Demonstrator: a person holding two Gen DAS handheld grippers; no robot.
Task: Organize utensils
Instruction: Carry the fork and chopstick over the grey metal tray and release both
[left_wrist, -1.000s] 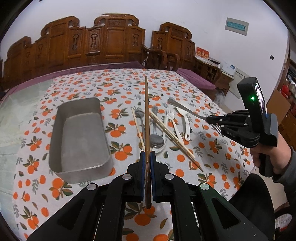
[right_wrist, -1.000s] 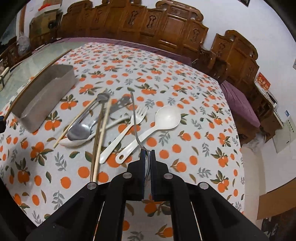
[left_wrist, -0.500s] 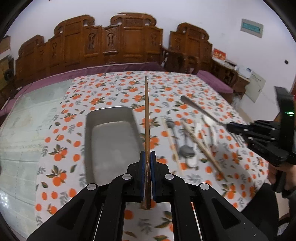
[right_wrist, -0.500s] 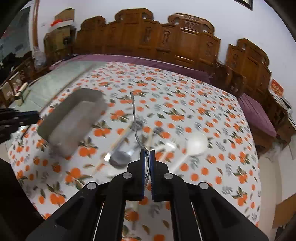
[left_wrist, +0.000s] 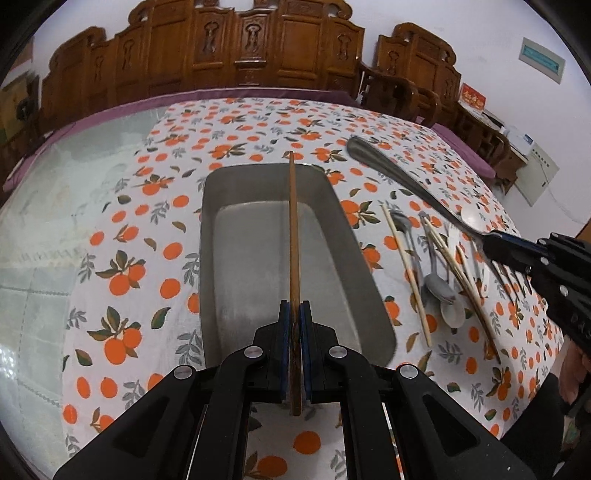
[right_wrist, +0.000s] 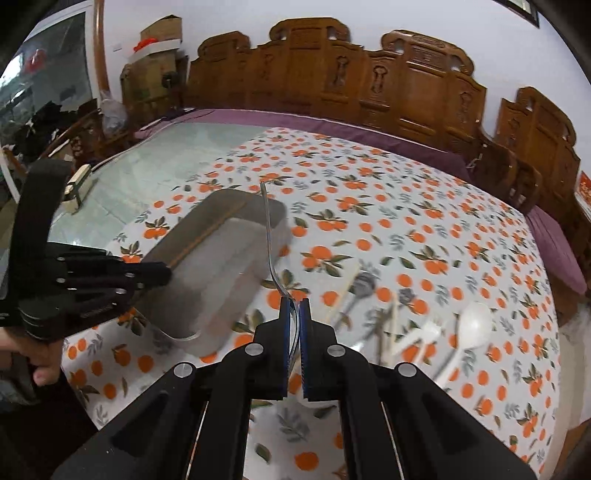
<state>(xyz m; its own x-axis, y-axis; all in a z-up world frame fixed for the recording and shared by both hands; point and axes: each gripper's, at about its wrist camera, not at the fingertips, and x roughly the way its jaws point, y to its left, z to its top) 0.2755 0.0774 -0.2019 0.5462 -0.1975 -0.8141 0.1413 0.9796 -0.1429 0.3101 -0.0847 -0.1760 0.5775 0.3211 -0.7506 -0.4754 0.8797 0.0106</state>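
The left gripper (left_wrist: 294, 314) is clamped on a long brown wooden chopstick (left_wrist: 293, 236) that points out over the rectangular grey metal tray (left_wrist: 351, 236) on the orange-patterned tablecloth (left_wrist: 122, 236). The right gripper (right_wrist: 294, 314) pinches a silver metal fork (right_wrist: 269, 240) near its tines, handle reaching toward the tray's right side. Loose chopsticks, spoons and a white plastic spoon (right_wrist: 474, 326) lie in a heap right of the tray.
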